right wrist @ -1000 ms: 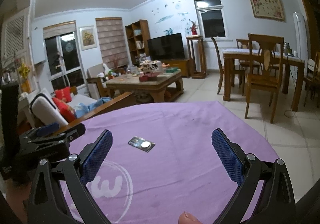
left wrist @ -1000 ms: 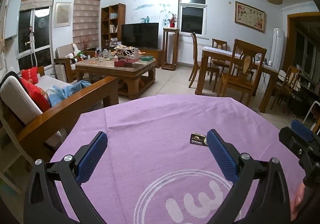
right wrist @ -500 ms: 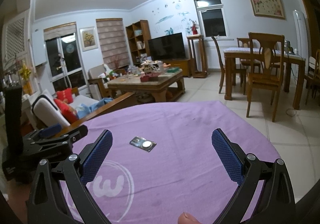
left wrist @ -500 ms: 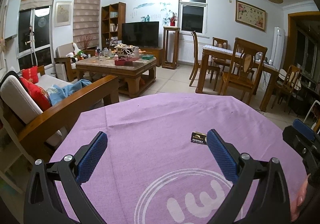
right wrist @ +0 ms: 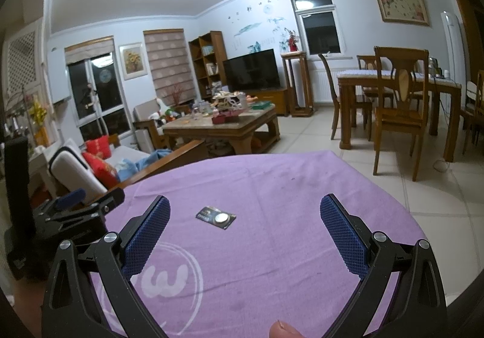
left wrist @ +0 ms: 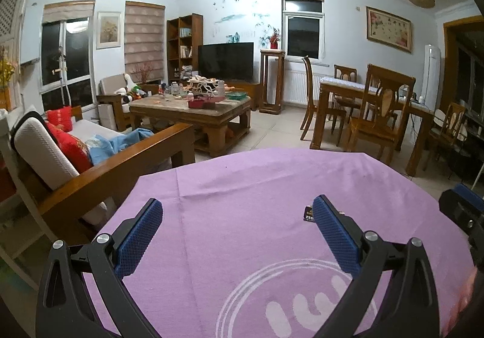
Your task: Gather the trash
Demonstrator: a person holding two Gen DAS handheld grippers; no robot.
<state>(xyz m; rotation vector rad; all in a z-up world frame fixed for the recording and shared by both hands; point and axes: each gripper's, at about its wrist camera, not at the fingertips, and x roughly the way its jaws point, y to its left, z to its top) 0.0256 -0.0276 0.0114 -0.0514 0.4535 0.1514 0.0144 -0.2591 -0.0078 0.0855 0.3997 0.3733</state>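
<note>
Both claws, left and right, spread wide above purple cloth.

Left gripper: two black plastic arms in a wide V, each with an open triangular cut-out near its base. Finger pads long, flat, blue, with a fine cross-hatched grip texture. Two round silver screw heads on each arm, where pad meets frame.

Right gripper: same pattern; black frame, blue textured pads, paired silver screws, triangular cut-outs. Seen from the left camera, its black body carries a blue pad at the tip.

Person: a fingertip with a short nail at the lower edge of the right view. No sleeve in view.
</note>
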